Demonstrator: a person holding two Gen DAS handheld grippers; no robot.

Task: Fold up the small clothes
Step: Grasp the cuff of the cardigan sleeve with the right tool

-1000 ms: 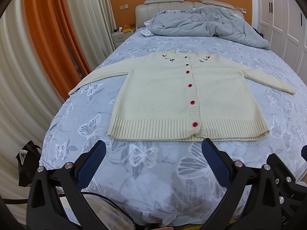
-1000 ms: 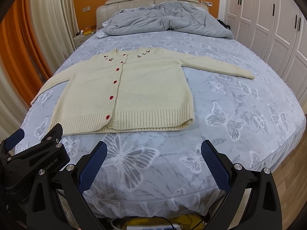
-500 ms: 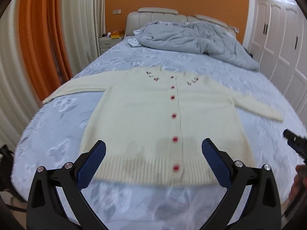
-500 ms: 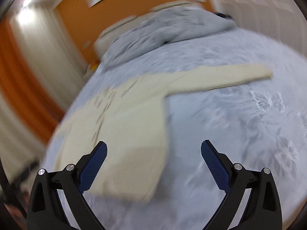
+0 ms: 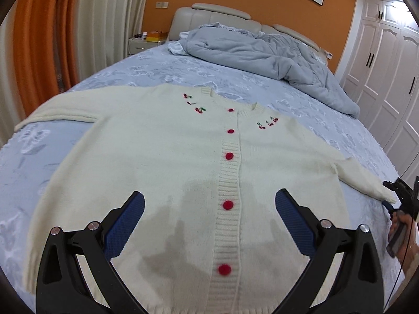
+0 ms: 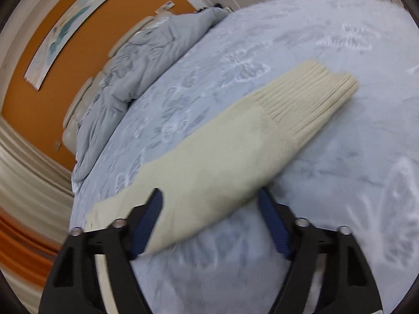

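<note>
left gripper (image 5: 209, 217): jaws wide apart, nothing between them, level | right gripper (image 6: 210, 212): jaws wide apart, nothing gripped, view rolled and blurred | right hand (image 5: 402, 231): wrapped around right gripper's handle

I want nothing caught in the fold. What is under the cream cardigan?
The cardigan lies flat on the butterfly-print bedsheet, which shows all around it; its right sleeve rests on that sheet too. Anything beneath the knit is covered and cannot be seen.
</note>
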